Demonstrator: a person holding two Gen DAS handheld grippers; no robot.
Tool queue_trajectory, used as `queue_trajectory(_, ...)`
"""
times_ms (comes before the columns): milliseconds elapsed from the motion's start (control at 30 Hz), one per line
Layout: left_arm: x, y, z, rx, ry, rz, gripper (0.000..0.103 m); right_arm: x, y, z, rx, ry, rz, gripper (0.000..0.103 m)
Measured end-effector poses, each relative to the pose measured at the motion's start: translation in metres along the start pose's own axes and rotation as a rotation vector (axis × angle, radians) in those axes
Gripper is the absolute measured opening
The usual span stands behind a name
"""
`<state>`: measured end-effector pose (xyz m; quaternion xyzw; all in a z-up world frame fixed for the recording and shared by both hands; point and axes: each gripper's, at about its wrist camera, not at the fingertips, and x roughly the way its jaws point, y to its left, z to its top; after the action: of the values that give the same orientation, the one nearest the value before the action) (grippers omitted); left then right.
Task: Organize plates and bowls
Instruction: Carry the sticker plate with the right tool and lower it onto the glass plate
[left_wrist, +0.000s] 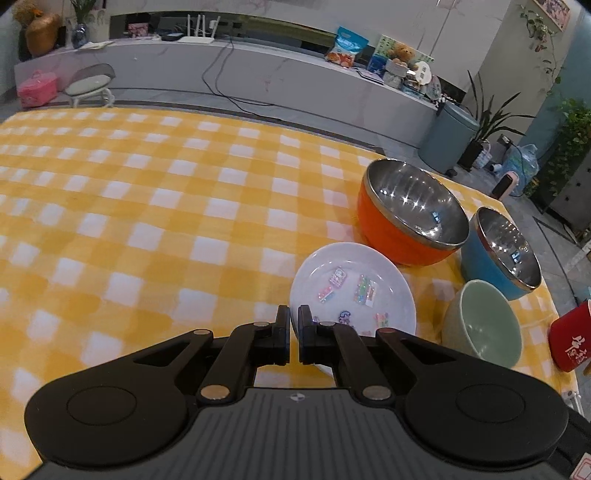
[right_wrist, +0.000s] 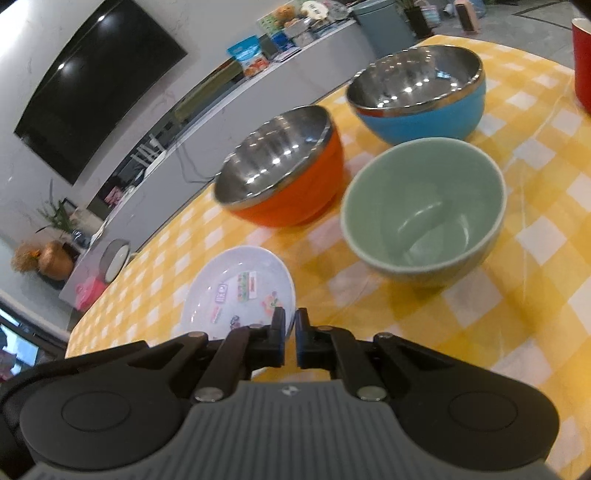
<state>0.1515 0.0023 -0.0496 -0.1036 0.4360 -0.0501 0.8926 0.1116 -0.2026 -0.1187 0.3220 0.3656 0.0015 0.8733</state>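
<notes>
We see both grippers pinching the same white plate (left_wrist: 352, 295): the left gripper (left_wrist: 293, 334) has its jaws drawn nearly together over the plate's near-left rim, and the right gripper (right_wrist: 290, 339) is likewise narrowed to a slit on the rim nearest it. With two holds on one shallow plate, we judge that uneven pulling could twist it loose or drop it back onto the checked cloth (left_wrist: 147, 206). To its right stand the orange bowl (left_wrist: 406, 221), the green bowl (left_wrist: 484, 325) and the blue bowl (left_wrist: 498, 254), close enough that a swinging plate might knock them. The finger pads hide the contact itself, so the grip is probably firm, but we cannot confirm. A red cup (left_wrist: 570, 339) is cut off at the edge.
</notes>
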Motion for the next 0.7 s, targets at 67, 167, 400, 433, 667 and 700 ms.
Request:
queue_trajectory(67, -0.011, 0.002, -0.002, -0.006, 0.004, 0.024, 0.004, -0.006, 0.005, -0.004, -0.015, 0.012, 0.022, 0.002)
queue_trajectory(167, -0.030, 0.006, -0.007, -0.024, 0.001, 0.038, 0.004, -0.018, 0.010, -0.010, -0.031, 0.031, 0.062, 0.002)
queue_trajectory(400, -0.070, 0.014, -0.025, -0.043, -0.013, 0.057, 0.005, -0.046, 0.016, -0.024, -0.099, 0.073, 0.139, 0.002)
queue_trajectory(433, -0.074, 0.015, -0.028, -0.047, -0.012, 0.062, 0.005, -0.050, 0.016, -0.026, -0.109, 0.079, 0.149, 0.002)
queue_trajectory(667, -0.102, 0.031, -0.051, -0.091, -0.006, 0.087, 0.005, -0.073, 0.020, -0.041, -0.145, 0.158, 0.221, 0.002)
queue_trajectory(700, -0.105, 0.033, -0.054, -0.096, -0.004, 0.087, 0.006, -0.075, 0.020, -0.044, -0.149, 0.165, 0.229, 0.002)
